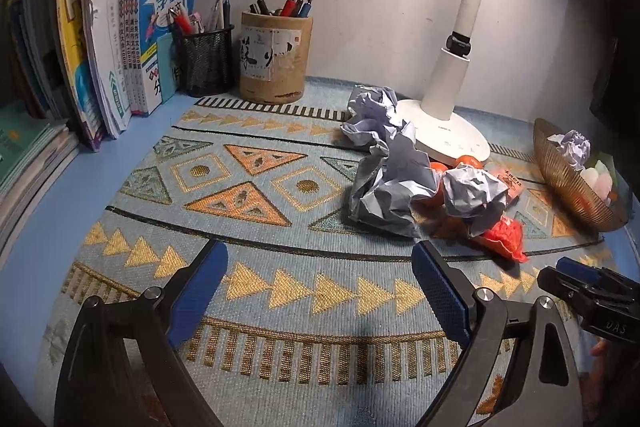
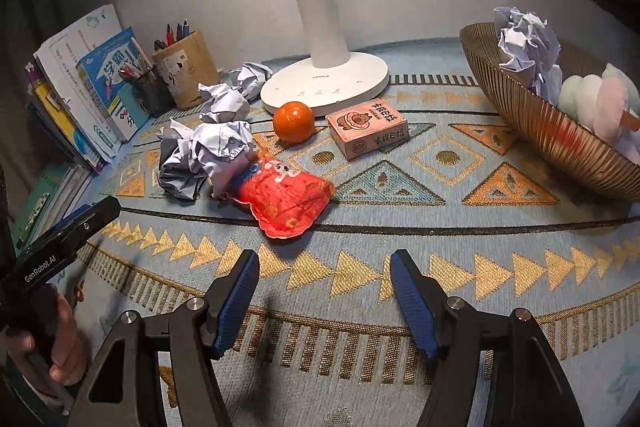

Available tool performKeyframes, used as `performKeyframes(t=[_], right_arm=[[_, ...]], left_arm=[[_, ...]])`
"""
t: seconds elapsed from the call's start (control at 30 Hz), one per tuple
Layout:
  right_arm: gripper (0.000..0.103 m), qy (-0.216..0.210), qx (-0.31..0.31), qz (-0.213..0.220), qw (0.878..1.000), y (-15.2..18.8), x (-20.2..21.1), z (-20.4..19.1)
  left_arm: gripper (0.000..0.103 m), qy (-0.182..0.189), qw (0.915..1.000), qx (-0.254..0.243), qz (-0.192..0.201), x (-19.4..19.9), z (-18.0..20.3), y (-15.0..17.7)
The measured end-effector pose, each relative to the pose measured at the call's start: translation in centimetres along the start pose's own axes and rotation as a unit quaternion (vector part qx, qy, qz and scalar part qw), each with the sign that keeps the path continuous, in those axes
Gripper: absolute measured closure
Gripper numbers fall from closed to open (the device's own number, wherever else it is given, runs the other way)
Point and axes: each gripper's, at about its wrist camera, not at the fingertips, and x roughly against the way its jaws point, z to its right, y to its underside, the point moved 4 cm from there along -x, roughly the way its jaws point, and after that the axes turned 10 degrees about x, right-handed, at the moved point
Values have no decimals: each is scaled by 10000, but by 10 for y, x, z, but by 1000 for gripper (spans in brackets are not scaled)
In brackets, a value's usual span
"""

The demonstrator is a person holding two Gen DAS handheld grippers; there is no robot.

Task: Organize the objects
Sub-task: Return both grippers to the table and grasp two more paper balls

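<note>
Several crumpled paper balls [image 2: 218, 143] lie on the patterned mat [image 2: 400, 227] near the lamp, also in the left wrist view [image 1: 394, 187]. A red snack packet [image 2: 286, 199] lies beside them, with an orange [image 2: 293, 121] and a small pink box [image 2: 368, 129] behind. A ribbed gold bowl [image 2: 532, 123] at the right holds a paper ball [image 2: 526, 45] and pastel plush items. My left gripper [image 1: 320, 271] is open and empty over the mat, left of the papers. My right gripper [image 2: 324, 275] is open and empty, just in front of the red packet.
A white desk lamp [image 2: 324, 75] stands at the back. A bamboo pen holder [image 1: 276, 57], a black mesh pen cup [image 1: 206, 61] and upright books [image 1: 108, 39] line the back left. A stack of books [image 1: 28, 163] lies at the left edge.
</note>
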Motion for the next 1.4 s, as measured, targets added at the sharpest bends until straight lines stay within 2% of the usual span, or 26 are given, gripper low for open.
performKeyframes(t=[0.07, 0.13, 0.2, 0.37, 0.47, 0.57, 0.67, 0.73, 0.77, 0.83, 0.87, 0.9, 0.93, 1.1, 1.2, 1.27, 1.4], right_arm=[[37, -166, 14, -77, 9998, -3, 0, -4], [37, -506, -3, -206, 9985, -12, -1, -13], [37, -704, 45, -123, 9974, -27, 3, -23], [26, -698, 214, 67, 9973, -63, -4, -46], [26, -727, 186, 69, 9972, -74, -18, -53], [26, -834, 75, -28, 9965, -81, -36, -55], [28, -907, -30, -63, 9959, -83, -50, -54], [36, -914, -44, -106, 9958, -84, -58, -53], [37, -924, -43, -136, 9956, -83, -62, -53], [49, -987, -72, -175, 9949, -82, -68, -51], [52, -1001, -87, -170, 9948, -81, -69, -50], [53, -999, -105, -141, 9948, -80, -69, -48], [54, -1005, -112, -99, 9948, -80, -69, -47], [55, -1032, -176, 140, 9944, -82, -55, -43], [55, -1025, -268, 393, 9936, -86, -31, -35], [55, -990, -277, 494, 9935, -85, -14, -30], [54, -770, -247, 562, 9951, -68, 20, -13]], left_arm=[[11, -214, 9989, -234, -340, -9, 5, -2], [12, 23, 9988, -315, -361, -8, 11, -10], [12, 294, 9981, -356, -413, -9, 18, -20], [12, 576, 9938, -647, -704, -38, 33, -34], [13, 607, 9920, -764, -803, -54, 37, -33], [15, 810, 9905, -621, -918, -63, 36, -33], [27, 919, 9889, -516, -1049, -72, 35, -30], [27, 901, 9880, -534, -1138, -76, 36, -27], [29, 938, 9877, -538, -1128, -76, 37, -26], [32, 1105, 9867, -492, -1083, -75, 37, -27], [41, 1169, 9862, -442, -1087, -74, 35, -27], [53, 1228, 9854, -414, -1105, -76, 35, -27], [56, 1291, 9845, -402, -1115, -75, 34, -27], [57, 1463, 9843, -551, -813, -59, 37, -29], [57, 1709, 9812, -482, -760, -51, 36, -31], [57, 1692, 9816, -426, -772, -46, 36, -31], [57, 1878, 9782, -662, -596, -13, 55, -21]])
